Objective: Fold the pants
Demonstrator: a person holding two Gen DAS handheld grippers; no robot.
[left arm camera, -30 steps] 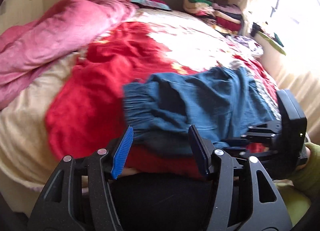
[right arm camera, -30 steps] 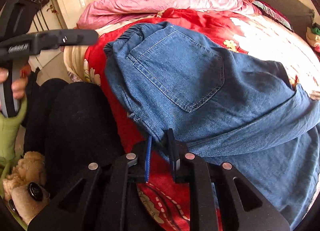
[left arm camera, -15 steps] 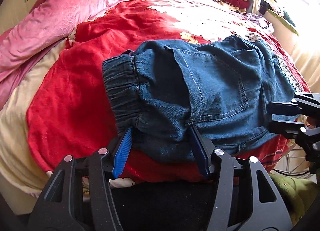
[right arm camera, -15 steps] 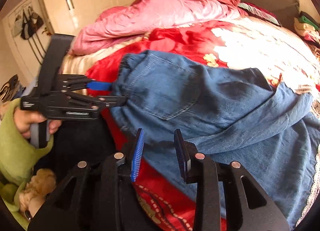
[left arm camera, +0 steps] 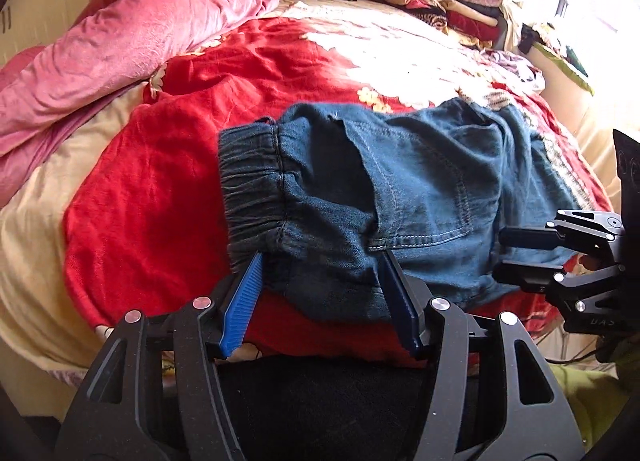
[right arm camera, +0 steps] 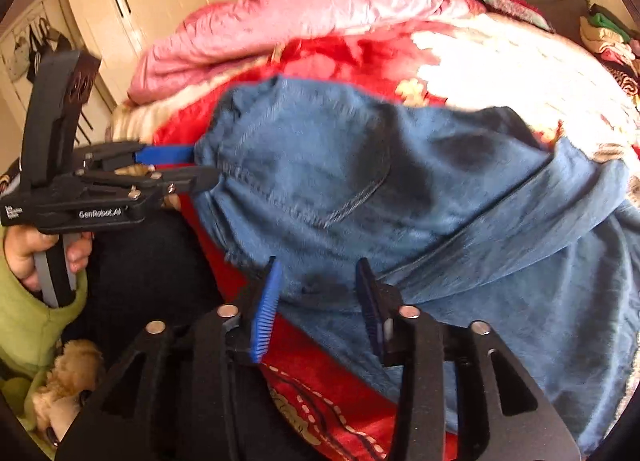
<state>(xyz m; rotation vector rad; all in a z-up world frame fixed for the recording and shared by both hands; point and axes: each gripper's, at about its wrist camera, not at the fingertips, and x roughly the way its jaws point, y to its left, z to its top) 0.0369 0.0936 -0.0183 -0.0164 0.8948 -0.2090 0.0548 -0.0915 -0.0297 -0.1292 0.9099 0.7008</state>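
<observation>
Denim pants (left arm camera: 420, 197) lie bunched on the red blanket (left arm camera: 152, 197) at the near edge of the bed, the elastic waistband (left arm camera: 252, 189) turned toward the pink quilt (left arm camera: 132, 41) side and the legs trailing away from it toward the window side. Left gripper (left arm camera: 320, 293) sits at the near hem just below the waistband, jaws spread wide with cloth between them but not pinched. Right gripper (right arm camera: 316, 297) likewise stands open, straddling the near edge of the seat further from the waistband. Neither holds anything. Judged from this, the step in hand is taking a fresh grip before a fold: both grippers would do well to close on the same edge, catching all layers, then lift evenly so the pocket (right arm camera: 320, 165) panel stays flat. Uneven pinches would likely drag wrinkles into the fold.
</observation>
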